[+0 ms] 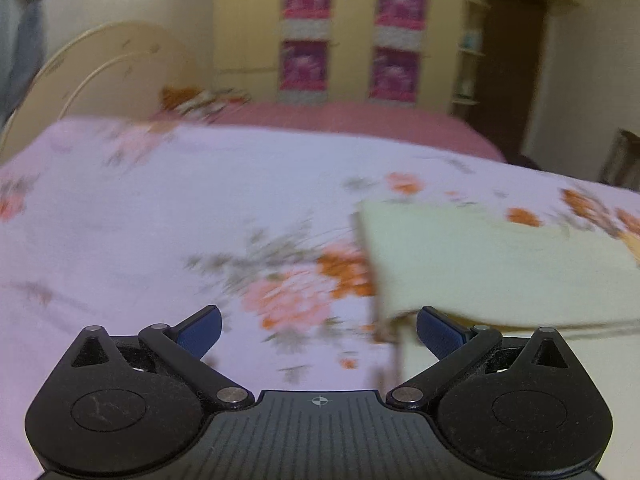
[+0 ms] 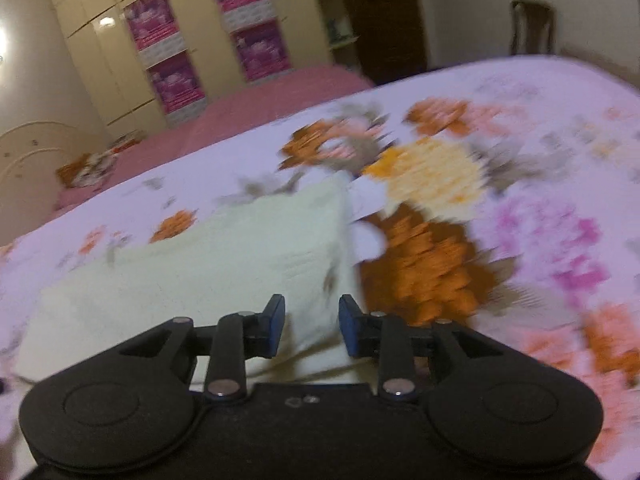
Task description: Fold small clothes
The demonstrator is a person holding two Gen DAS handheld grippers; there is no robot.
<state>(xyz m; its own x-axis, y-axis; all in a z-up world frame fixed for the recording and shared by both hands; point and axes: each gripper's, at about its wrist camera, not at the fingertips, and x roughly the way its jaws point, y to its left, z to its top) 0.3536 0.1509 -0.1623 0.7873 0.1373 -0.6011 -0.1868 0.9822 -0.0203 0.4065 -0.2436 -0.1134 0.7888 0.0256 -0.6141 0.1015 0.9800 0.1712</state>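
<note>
A pale yellow-green folded garment (image 1: 500, 268) lies flat on the flowered bedsheet (image 1: 160, 208). In the left wrist view it sits to the right, and its near left corner reaches the right fingertip. My left gripper (image 1: 318, 326) is open wide over the sheet, with nothing between its blue pads. In the right wrist view the garment (image 2: 200, 264) fills the lower left. My right gripper (image 2: 312, 324) hovers over its near right corner with the jaws partly apart. Cloth shows in the gap, but the pads do not press on it. Both views are blurred.
The sheet (image 2: 540, 184) stretches far to the right with large orange and pink flowers. Behind it lies a pink bedcover (image 1: 360, 120) with a small orange patterned bundle (image 1: 188, 98), a cream headboard (image 1: 100, 76), a wardrobe with pink posters (image 1: 306, 32), a dark door (image 2: 384, 20) and a chair (image 2: 532, 26).
</note>
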